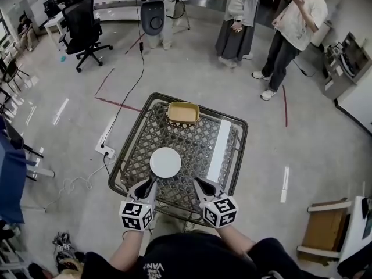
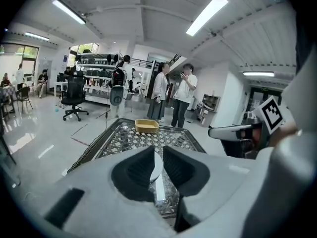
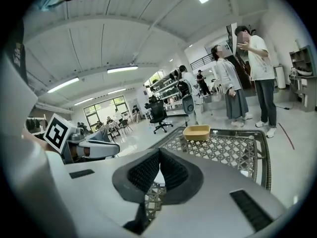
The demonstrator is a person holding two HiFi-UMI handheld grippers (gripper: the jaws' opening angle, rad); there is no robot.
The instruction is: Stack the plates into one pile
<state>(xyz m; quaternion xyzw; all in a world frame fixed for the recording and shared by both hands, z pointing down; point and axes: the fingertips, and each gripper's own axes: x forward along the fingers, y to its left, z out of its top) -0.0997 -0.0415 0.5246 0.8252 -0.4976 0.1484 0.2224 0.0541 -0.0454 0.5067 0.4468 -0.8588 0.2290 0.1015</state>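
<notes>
Left gripper (image 1: 152, 182) grips the white plate (image 1: 165, 162) by its near rim; right gripper (image 1: 196, 180), closed, just beside.

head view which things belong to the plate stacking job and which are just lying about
Job: white plate, rim gripped by left claw; yellow dish, likely next; right claw, shut, empty; table.
Lying about: office chair, power strip.

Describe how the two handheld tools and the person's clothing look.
The left tool and right tool match: pale grey shells narrowing to pointed jaws, black ribbed pads, each with a white cube bearing black square markers. The person wears a black top.
</notes>
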